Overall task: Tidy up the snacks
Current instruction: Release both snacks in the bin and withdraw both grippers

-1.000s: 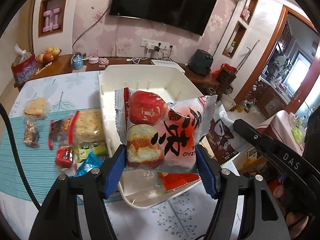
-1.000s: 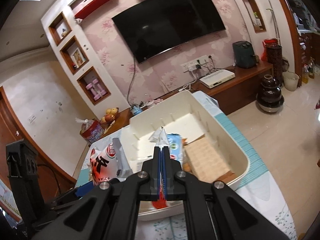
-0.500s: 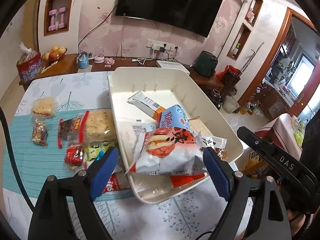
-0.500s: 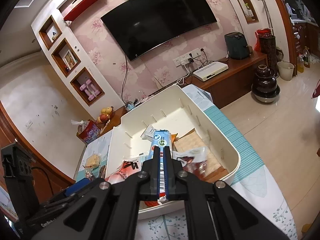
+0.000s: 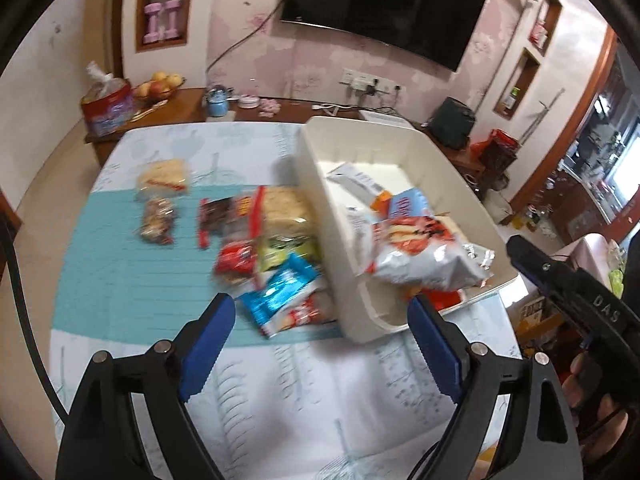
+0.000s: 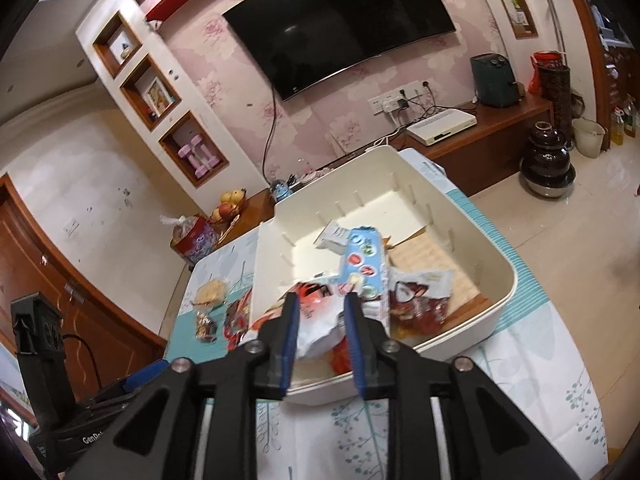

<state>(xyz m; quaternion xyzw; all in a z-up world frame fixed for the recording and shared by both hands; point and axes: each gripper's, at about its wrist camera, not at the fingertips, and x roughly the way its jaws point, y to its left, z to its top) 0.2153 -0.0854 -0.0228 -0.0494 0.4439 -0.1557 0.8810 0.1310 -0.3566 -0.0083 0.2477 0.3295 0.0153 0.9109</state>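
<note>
Pink flowered wallpaper and a dark television back a tabletop spread with a teal-and-white cloth, and the white bin is my landmark. Inside it, against the near wall, lies the red-and-white snack bag, with a light blue packet and a dark red packet just behind it.

My left gripper hangs above the bin's near left corner, its fingers spread wide with nothing between them. My right gripper points at the bin's near wall; its jaws are opening, narrowly parted, and grip nothing, though the red-and-white bag shows through the gap.

I judge the filling well under way. To the left of the bin a loose pile waits on the cloth: a blue wrapper, a red packet, a pale cracker pack and others. My next move, I think, calls for bringing the wide left fingers down over the blue wrapper nearest the bin.

Motion blur smears the pile, so labels and edges are unreadable. Overlapping packs hide how many there are.
</note>
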